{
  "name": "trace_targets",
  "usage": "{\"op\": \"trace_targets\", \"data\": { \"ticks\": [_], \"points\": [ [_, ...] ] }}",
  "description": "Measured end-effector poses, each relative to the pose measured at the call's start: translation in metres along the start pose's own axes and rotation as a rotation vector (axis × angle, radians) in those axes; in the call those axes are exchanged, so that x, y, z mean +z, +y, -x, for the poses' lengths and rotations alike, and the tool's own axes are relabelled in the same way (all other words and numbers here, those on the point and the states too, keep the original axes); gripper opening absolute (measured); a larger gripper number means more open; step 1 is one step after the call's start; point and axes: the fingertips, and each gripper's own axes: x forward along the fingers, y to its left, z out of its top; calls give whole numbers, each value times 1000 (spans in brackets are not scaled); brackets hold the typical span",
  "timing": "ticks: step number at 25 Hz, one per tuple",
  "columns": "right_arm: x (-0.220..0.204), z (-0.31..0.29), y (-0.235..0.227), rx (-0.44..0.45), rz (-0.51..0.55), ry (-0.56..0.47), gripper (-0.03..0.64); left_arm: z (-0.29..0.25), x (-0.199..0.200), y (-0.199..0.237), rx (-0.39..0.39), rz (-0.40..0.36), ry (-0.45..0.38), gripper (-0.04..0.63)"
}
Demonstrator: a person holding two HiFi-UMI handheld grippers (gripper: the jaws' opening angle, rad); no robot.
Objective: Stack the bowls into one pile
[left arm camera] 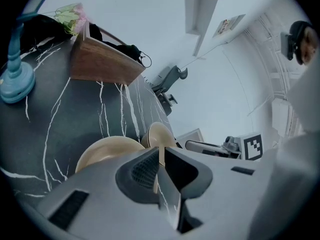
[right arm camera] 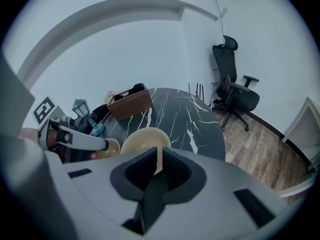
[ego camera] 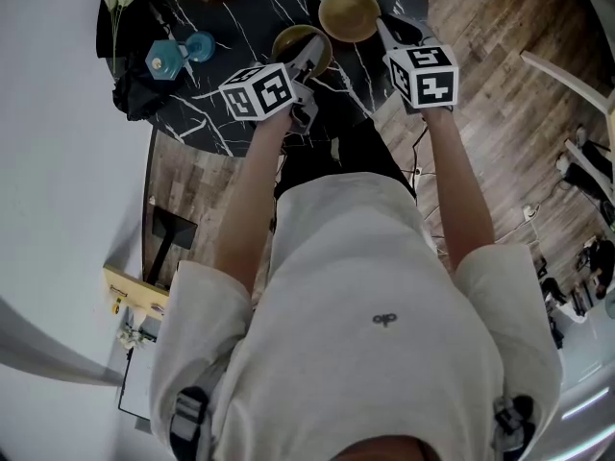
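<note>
Two tan bowls (that is the full count) sit side by side, not nested, on the black marble table (ego camera: 240,12) at the upper middle of the head view. The left gripper (ego camera: 307,62) pinches the rim of the left bowl (ego camera: 291,40). The right gripper (ego camera: 385,30) is clamped on the rim of the right bowl (ego camera: 348,12). This looks like the grasp before lifting. Next, one bowl should rise, cross over the other and settle in squarely.
</note>
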Motion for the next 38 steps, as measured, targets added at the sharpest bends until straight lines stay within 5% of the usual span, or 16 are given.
{"op": "trace_targets", "data": {
  "ticks": [11,23,38],
  "points": [
    [-6,10,18,44,10,18,35,38,4,-1,36,-80,-32,25],
    [-22,7,62,129,40,63,41,79,3,38,201,-211,-40,25],
    [-48,-13,101,208,9,122,78,80,-7,68,247,-215,27,88]
  ]
}}
